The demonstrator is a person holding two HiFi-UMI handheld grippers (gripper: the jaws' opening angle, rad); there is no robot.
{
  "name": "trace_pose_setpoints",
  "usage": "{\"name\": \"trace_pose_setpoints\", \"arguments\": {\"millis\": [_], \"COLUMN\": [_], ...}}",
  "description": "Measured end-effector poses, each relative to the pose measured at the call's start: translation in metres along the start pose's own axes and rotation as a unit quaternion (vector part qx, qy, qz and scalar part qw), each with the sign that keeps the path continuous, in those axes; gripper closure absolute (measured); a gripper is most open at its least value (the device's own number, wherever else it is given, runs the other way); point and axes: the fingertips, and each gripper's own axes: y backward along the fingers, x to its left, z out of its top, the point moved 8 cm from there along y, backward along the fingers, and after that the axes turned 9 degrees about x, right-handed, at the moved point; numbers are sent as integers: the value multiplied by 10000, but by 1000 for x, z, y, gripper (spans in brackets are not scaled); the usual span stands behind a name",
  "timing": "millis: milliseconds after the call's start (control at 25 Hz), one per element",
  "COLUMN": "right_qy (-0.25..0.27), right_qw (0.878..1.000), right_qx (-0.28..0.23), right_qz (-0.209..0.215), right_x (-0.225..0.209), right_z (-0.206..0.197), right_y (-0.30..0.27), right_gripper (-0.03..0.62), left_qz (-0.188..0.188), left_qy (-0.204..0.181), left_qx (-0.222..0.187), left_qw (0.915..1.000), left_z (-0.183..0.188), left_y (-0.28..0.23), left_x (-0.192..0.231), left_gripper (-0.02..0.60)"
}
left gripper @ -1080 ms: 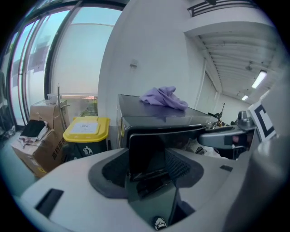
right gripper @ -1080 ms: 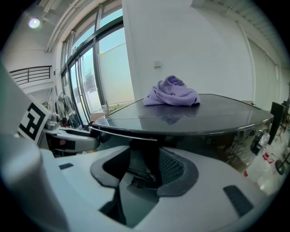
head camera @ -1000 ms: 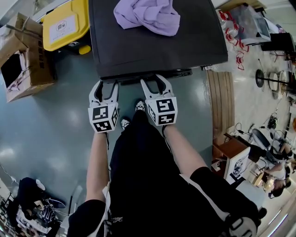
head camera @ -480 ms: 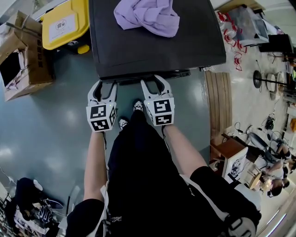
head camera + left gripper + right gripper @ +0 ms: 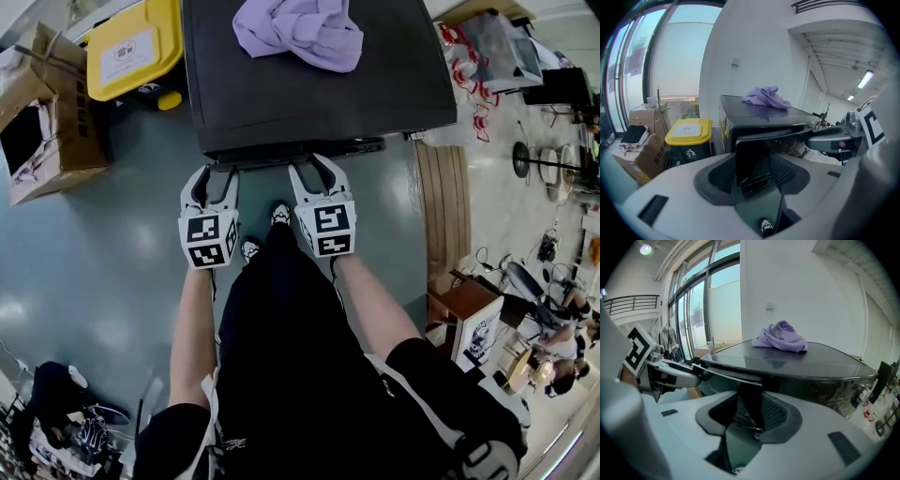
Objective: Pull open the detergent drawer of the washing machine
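Drawer front (image 5: 749, 403) between jaws: gripper views

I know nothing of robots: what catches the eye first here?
A purple cloth lies on the black washing machine, a yellow-lidded bin to its left. At the machine's near edge a person holds the left gripper and right gripper, each with a black-and-white marker cube; the drawer front stands between both pairs of jaws, and the right pair has just been closing.

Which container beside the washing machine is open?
The cardboard box, flaps spread, farthest left; the bin between it and the washing machine has its yellow lid closed.
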Motion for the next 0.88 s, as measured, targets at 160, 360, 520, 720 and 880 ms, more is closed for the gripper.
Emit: {"name": "trace_pose_setpoints", "arguments": {"millis": [160,360,520,720,880], "right_qy": [40,52,58,12,22], "right_qw": [10000,10000,10000,10000,10000], "right_qx": [22,-14,12,9,18], "right_qz": [23,5,29,7,-21], "right_x": [0,4,5,8,10], "right_z": [-4,-10,-14,-20,-25], "right_y": [4,11,15,21,26], "right_gripper": [433,433,434,436,434], "left_qz": [2,13,9,12,3], "left_qy": [-32,-29,-36,-43,-50], "left_qx": [29,37,42,39,46], "left_qw": [10000,10000,10000,10000,10000], "left_z": [-3,-10,-14,-21,-25], "left_y": [3,9,12,17,22], "left_x": [-3,-8,-10,-15,-18], "left_gripper": [354,354,354,354,354]}}
